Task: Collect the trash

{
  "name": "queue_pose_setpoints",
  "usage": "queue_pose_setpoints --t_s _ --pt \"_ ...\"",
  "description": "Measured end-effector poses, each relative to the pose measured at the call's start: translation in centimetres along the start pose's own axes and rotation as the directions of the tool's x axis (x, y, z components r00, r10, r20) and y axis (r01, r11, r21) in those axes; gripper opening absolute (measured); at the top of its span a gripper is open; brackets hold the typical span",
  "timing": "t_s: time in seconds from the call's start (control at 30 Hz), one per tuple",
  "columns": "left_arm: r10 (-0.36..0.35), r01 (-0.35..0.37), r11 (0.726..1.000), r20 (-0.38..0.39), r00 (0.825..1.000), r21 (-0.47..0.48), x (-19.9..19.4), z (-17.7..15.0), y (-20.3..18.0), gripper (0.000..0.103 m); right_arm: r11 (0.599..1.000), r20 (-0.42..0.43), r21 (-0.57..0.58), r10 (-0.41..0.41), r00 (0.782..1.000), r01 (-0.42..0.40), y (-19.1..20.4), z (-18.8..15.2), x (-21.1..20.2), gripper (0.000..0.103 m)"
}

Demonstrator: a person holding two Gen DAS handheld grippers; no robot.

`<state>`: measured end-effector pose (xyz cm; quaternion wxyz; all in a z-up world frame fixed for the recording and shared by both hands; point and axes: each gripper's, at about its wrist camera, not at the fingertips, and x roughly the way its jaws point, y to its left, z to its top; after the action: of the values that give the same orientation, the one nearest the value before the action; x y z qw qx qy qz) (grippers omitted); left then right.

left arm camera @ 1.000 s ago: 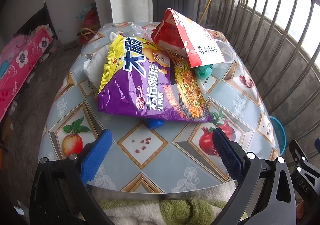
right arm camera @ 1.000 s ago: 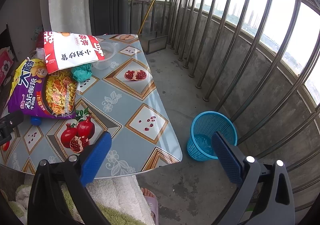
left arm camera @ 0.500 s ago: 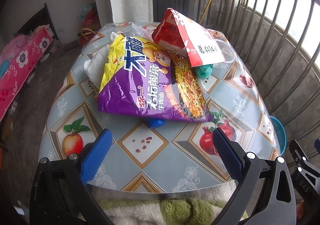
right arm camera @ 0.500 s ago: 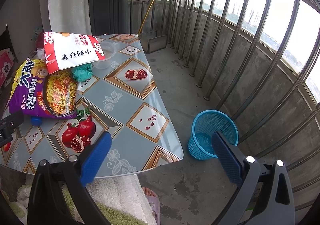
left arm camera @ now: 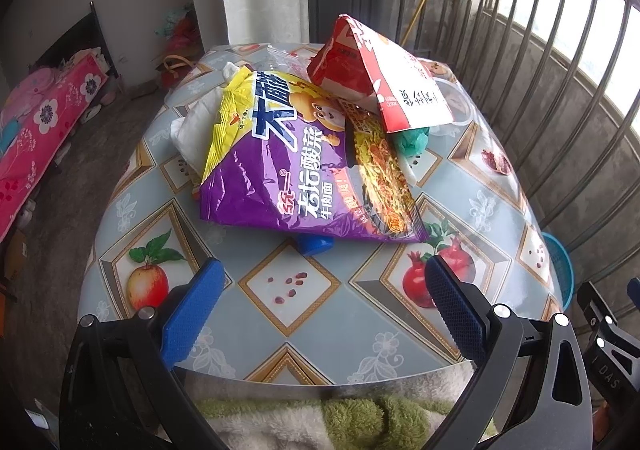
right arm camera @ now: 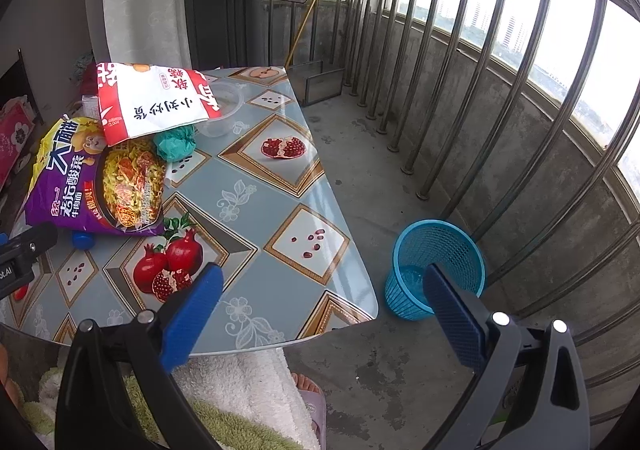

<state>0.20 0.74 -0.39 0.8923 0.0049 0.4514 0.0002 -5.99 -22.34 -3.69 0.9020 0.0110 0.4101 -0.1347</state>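
A glossy grey-blue bench (left arm camera: 304, 334) printed with fruit tiles carries the litter. The large purple-and-yellow noodle bag (left arm camera: 288, 169) lies near its middle. A small blue cap (left arm camera: 314, 245) peeks out from under that bag's near edge. A red-and-white paper bag (left arm camera: 384, 85) leans on its far side, a crumpled teal wad (left arm camera: 412, 139) beneath it. Beyond the wad sits a clear plastic tub (right arm camera: 224, 105). White, perhaps cloth, bundles (left arm camera: 196, 125) lie left of the purple bag.

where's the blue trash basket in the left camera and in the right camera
Left wrist: basket shows only as a sliver at the right edge, past the table.
Right wrist: basket stands in full on the floor, lower right of centre.
Shared landmark: purple noodle bag.
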Motion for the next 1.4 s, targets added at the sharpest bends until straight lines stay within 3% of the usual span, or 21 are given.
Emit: queue_pose_setpoints --t_s 1.4 --pt "0.033 -0.033 0.999 -0.017 0.999 -0.011 0.1 0.0 1.2 0.095 0.998 -0.007 -0.053 0.026 1.0 -0.027 1.2 -0.1 0.0 0.098"
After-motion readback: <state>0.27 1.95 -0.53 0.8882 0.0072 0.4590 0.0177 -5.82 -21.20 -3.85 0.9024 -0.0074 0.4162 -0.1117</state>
